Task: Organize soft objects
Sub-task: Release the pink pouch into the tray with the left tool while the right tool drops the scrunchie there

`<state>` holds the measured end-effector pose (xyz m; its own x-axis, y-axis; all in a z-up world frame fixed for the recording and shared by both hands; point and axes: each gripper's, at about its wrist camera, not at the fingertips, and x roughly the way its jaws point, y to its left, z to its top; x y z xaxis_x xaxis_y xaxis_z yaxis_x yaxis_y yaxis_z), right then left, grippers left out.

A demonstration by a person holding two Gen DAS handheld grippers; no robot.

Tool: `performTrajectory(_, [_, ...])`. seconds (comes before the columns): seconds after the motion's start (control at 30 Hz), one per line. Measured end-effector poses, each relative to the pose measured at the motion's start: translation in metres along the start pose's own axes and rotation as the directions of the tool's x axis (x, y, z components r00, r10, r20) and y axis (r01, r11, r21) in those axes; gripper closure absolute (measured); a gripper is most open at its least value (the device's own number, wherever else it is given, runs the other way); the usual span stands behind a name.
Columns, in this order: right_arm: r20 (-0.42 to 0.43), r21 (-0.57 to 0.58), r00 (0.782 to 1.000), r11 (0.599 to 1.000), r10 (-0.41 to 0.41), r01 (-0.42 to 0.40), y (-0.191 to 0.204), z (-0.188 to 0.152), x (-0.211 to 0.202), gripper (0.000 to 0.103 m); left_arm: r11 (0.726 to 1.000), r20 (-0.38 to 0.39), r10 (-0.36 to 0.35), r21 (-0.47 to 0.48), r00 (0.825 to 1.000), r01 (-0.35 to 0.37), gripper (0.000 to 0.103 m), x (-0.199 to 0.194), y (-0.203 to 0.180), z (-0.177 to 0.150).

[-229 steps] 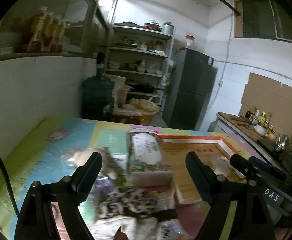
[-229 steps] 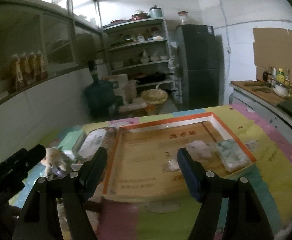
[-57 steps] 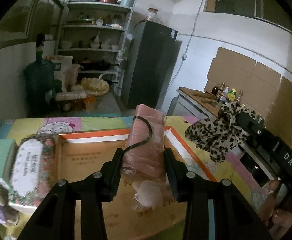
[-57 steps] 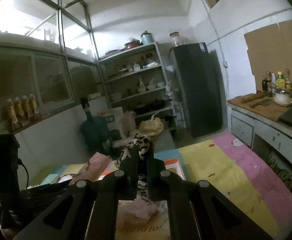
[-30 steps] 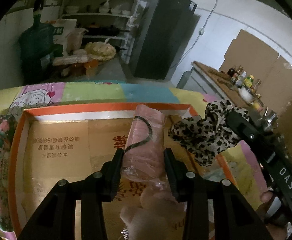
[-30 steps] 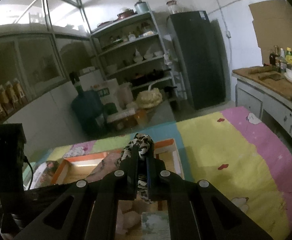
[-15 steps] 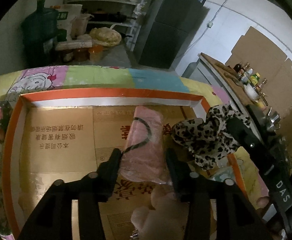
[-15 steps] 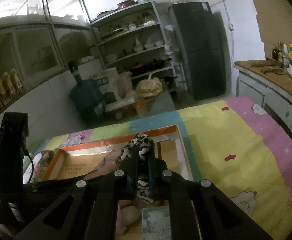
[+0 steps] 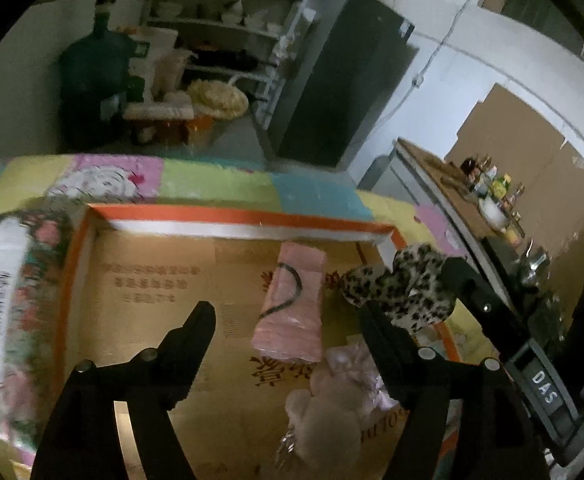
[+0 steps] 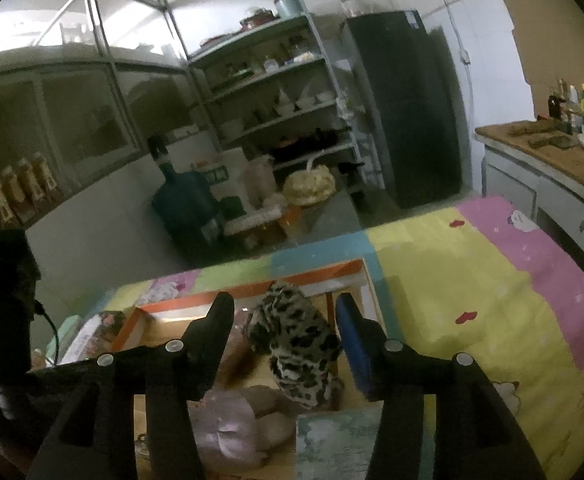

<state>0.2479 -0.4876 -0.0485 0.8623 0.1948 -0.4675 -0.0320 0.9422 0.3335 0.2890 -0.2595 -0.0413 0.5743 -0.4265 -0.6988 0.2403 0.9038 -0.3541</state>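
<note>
Our left claw (image 9: 288,320) has just spread off the pink folded cloth (image 9: 292,304), lying near the far right corner of the orange-rimmed cardboard tray (image 9: 228,216). Our right claw (image 10: 284,328), jaws just parted, frees the leopard-print fabric piece (image 10: 292,340) beside it; we should lift both straight up, clear of snags.
</note>
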Motion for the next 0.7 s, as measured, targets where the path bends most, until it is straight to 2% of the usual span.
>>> performTrajectory(0.27, [0.076,-0.006,0.997,1.0,0.026,-0.026,0.005,-0.001,-0.017,0.039,0.999,0.143,0.025,0.031,0.989,-0.029,0.026,-0.055,0.008,-0.001])
performTrajectory(0.5, [0.109,-0.03,0.993,0.999,0.035,-0.032,0.015,-0.002,-0.027,0.035,0.991,0.274,0.084,0.081,0.958,-0.11,0.026,-0.107,0.019,-0.01])
performTrajectory(0.7, [0.138,-0.045,0.99,0.998,0.041,-0.035,0.032,-0.008,-0.048,0.034,0.98,0.341,0.127,0.102,0.931,-0.171,0.026,-0.141,0.035,-0.019])
